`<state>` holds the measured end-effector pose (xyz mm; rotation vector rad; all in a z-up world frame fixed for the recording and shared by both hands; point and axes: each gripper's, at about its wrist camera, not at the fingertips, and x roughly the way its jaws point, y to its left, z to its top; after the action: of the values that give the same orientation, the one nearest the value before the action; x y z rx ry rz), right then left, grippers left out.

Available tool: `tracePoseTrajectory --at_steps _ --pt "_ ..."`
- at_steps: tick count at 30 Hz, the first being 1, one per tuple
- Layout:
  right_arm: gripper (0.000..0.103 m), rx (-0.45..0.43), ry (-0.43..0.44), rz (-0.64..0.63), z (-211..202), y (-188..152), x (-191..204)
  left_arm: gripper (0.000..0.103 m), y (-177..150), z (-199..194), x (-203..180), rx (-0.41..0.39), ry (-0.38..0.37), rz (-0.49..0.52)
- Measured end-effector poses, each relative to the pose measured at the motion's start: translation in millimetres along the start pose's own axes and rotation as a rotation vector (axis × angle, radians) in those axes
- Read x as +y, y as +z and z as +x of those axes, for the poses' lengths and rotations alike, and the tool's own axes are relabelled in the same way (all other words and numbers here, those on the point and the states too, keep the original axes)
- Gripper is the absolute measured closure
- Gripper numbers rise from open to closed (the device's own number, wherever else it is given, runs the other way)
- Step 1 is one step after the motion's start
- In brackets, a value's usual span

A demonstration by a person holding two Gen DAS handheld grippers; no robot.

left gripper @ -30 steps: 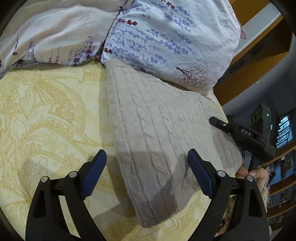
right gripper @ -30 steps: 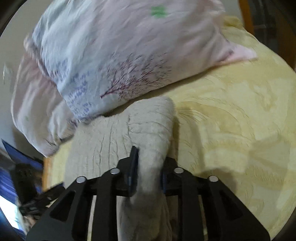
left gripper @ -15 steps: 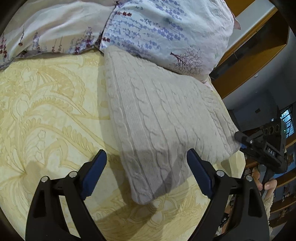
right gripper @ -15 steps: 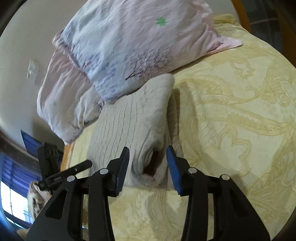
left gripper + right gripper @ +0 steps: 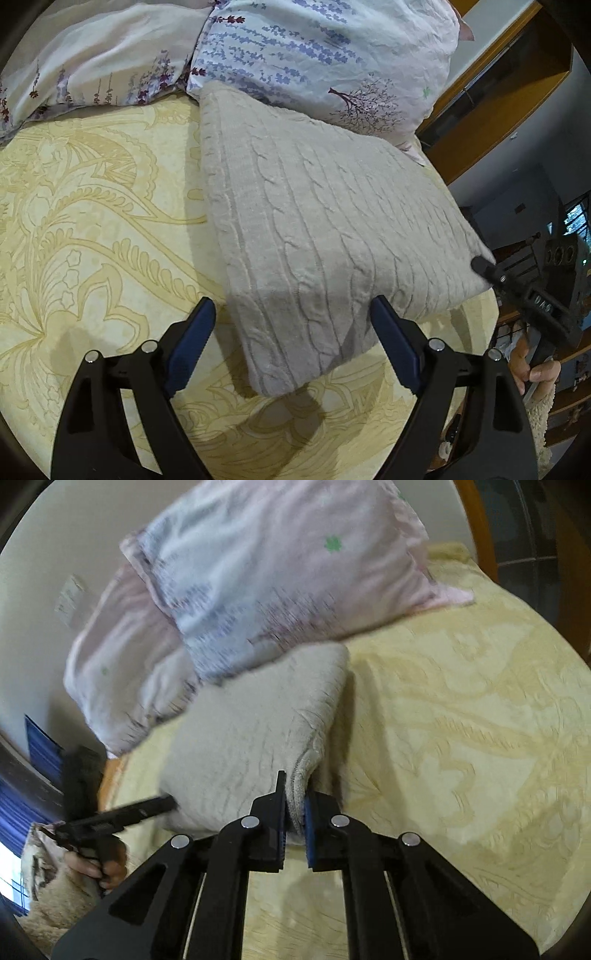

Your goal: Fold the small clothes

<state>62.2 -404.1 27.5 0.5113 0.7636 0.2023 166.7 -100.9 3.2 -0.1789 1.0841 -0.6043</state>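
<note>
A bed with a yellow patterned bedspread (image 5: 92, 229) fills the scene. The right claw (image 5: 294, 805) has just been closing and is now clamped on the near corner of the folded grey knit sweater (image 5: 325, 229). The left claw (image 5: 291, 332) is held wide apart over the sweater's other corner, gripping nothing. Floral pillows (image 5: 317, 55) are touched by the far edge.

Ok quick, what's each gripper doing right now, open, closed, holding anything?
Left gripper: open, empty, hovering over the knitted sweater.
Right gripper: jaws just closed, shut on the sweater's edge.
</note>
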Motion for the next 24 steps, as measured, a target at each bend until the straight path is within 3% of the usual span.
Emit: tracePoseTrajectory --at_steps 12,22,23,24 --pt "0.095 0.048 -0.073 0.015 16 -18 -17 0.018 -4 2 -8 -0.005 0.063 0.059" --pt "0.093 0.058 -0.063 0.022 18 -21 -20 0.018 -4 2 -6 0.008 0.06 0.065" --pt "0.09 0.063 -0.063 0.013 15 -20 -17 0.018 -2 -2 -5 0.007 0.042 0.062" --pt "0.081 0.061 -0.056 0.009 12 -17 -15 0.018 -1 -8 -2 -0.005 0.021 0.052"
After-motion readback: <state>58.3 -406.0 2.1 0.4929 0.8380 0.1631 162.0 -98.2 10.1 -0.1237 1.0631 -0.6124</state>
